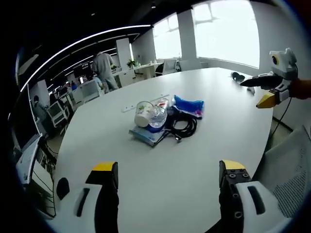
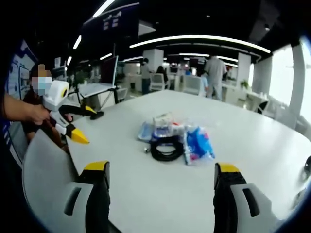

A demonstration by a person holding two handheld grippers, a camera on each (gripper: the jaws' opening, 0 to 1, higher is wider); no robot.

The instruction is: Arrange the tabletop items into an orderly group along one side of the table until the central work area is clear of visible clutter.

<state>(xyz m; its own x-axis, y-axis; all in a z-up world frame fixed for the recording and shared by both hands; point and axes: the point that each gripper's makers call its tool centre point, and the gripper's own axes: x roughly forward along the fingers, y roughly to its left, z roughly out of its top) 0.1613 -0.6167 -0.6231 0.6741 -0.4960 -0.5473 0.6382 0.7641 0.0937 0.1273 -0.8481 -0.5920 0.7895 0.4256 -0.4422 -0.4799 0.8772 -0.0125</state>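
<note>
White tabletop (image 1: 146,194) is cluttered at its middle, at twelve o'clock of both wide-spread, empty grippers (left gripper (image 1: 167,174), right gripper (image 2: 162,175)), where the clear bottle (image 1: 157,117), paper cup (image 1: 143,113) and coiled black cable (image 2: 166,148) could be toppled or dragged if snagged.

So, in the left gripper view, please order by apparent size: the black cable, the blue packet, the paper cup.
1. black cable, the widest coil.
2. blue packet and paper cup: they look about alike, so I leave them unranked.
</note>
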